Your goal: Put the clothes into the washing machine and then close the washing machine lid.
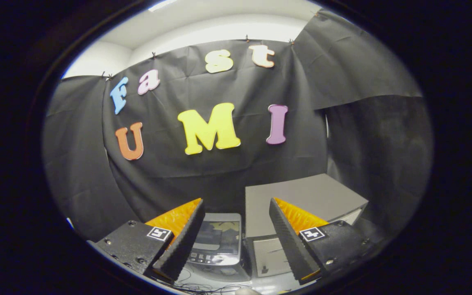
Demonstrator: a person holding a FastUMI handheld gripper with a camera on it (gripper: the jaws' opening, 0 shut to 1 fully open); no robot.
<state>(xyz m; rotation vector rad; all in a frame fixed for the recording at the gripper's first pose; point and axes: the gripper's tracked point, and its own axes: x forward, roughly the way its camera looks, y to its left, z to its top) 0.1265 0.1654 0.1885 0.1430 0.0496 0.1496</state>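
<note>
Gripper view: the hand-held gripper (pixel 236 213) is held high in the booth, its two fingers spread wide apart with nothing between them. Each finger carries a small square marker on its base, and the ribbed inner faces of both fingers turn toward the open gap.

Below and beyond the fingers, a small washer (pixel 218 241) stands on the pale surface (pixel 203 282), seen from above. It sits in the gap between the fingers, closer to the left finger, whose tip overlaps the washer's left edge in the picture. The lid (pixel 219 235) is a dark, glossy panel that appears to lie flat over the top; whether it is fully closed cannot be told from this height. A row of small buttons (pixel 209 258) runs along the washer's front edge, nearest the camera.

Just to the right of the washer stands a grey box (pixel 301 194) with a flat top, taller than the washer and partly hidden by the right finger. A lighter panel (pixel 271 256) shows on its near side, low down between the washer and the right finger.

Thin dark cables (pixel 195 287) lie on the surface in front of the washer. Black cloth (pixel 76 164) hangs as the booth's wall behind everything, pinned along its top edge, with a white wall and ceiling (pixel 219 24) above it.
</note>
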